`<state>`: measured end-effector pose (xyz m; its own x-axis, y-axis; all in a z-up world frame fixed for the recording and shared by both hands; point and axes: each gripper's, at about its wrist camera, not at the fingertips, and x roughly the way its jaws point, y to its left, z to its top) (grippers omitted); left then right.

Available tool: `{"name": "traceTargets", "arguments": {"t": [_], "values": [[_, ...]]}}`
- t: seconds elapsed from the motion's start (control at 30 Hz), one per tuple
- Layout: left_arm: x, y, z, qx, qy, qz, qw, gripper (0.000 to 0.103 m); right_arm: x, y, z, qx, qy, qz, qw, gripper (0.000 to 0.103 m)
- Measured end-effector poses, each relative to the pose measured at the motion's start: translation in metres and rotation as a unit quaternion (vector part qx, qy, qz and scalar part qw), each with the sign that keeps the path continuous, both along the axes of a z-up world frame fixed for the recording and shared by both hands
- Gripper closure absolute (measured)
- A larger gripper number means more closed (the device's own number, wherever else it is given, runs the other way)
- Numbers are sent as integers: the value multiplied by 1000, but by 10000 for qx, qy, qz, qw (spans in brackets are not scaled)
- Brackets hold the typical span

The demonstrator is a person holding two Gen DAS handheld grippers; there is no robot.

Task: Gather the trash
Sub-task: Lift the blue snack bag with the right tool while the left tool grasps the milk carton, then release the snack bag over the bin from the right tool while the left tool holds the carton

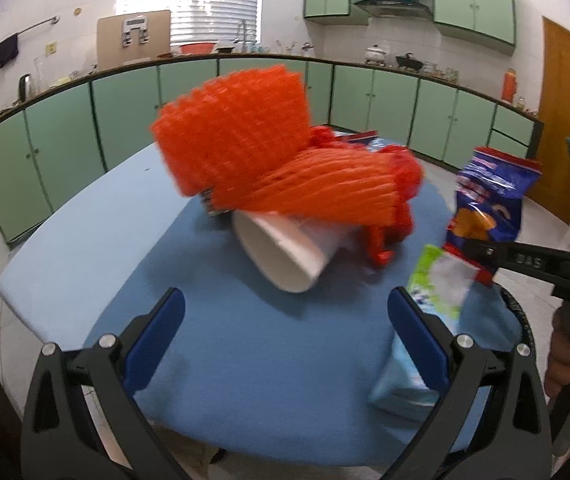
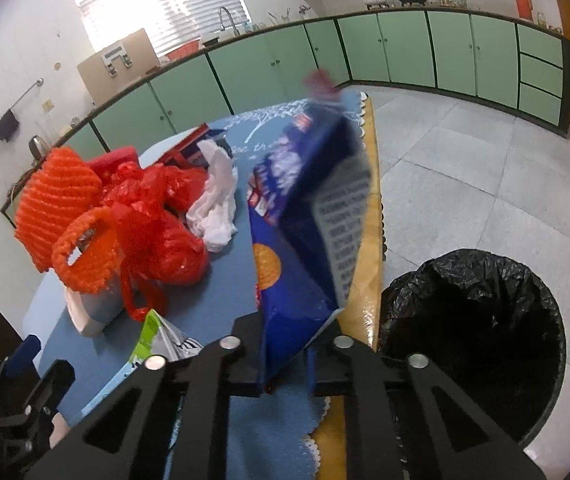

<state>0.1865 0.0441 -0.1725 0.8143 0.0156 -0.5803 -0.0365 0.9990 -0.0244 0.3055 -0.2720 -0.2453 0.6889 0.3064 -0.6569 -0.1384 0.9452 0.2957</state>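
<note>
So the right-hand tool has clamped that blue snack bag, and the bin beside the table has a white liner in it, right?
Not quite. The right gripper does have the blue snack bag clamped in its jaws, but the liner in the bin beside the table is black, not white. The right wrist view shows it.

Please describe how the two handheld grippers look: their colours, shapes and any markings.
The left gripper has black triangular finger frames with cut-outs, silver round bolts and blue pads. The right gripper has the same black frames and silver bolts; its side shows pale embossed letters and a green light.
</note>
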Motion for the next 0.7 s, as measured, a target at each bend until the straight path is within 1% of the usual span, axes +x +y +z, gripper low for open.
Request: {"name": "traceTargets", "arguments": {"t": [0.13, 0.3, 0.33, 0.4, 0.43, 0.47, 0.5, 0.53, 0.57, 0.6, 0.63, 0.7], "values": [[-1, -18, -2, -61, 49, -246, 9997, 5, -8, -7, 8, -35, -119, -19, 9999, 95], [0, -40, -10, -49, 147, -462, 9988, 5, -20, -24, 16, 15, -197, -109, 9997, 96], [1, -43, -12, -60, 168, -496, 9986, 8, -22, -27, 16, 24, -203, -130, 9997, 96], [1, -51, -15, -77, 235, -603, 9979, 22, -24, -33, 16, 58, -192, -178, 9996, 96], [2, -55, -18, -84, 304, -680, 9972, 33, -26, -36, 16, 66, -190, -201, 9996, 96], [3, -59, -21, -106, 374, -740, 9965, 41, -27, -39, 16, 73, -189, -229, 9995, 96], [2, -62, -24, -140, 426, -770, 9960, 47, -29, -42, 15, 92, -187, -254, 9995, 96], [3, -64, -27, -216, 477, -821, 9952, 56, -30, -45, 15, 105, -185, -267, 9994, 96], [1, -66, -27, -273, 445, -843, 9951, 61, -31, -48, 15, 104, -184, -284, 9994, 96], [0, -70, -27, -207, 398, -796, 9958, 63, -33, -50, 15, 77, -186, -313, 9993, 96], [1, -71, -27, -170, 374, -796, 9960, 69, -34, -53, 14, 49, -187, -333, 9993, 96], [1, -74, -25, -134, 305, -726, 9968, 73, -36, -57, 13, 27, -169, -360, 9992, 96]]}}
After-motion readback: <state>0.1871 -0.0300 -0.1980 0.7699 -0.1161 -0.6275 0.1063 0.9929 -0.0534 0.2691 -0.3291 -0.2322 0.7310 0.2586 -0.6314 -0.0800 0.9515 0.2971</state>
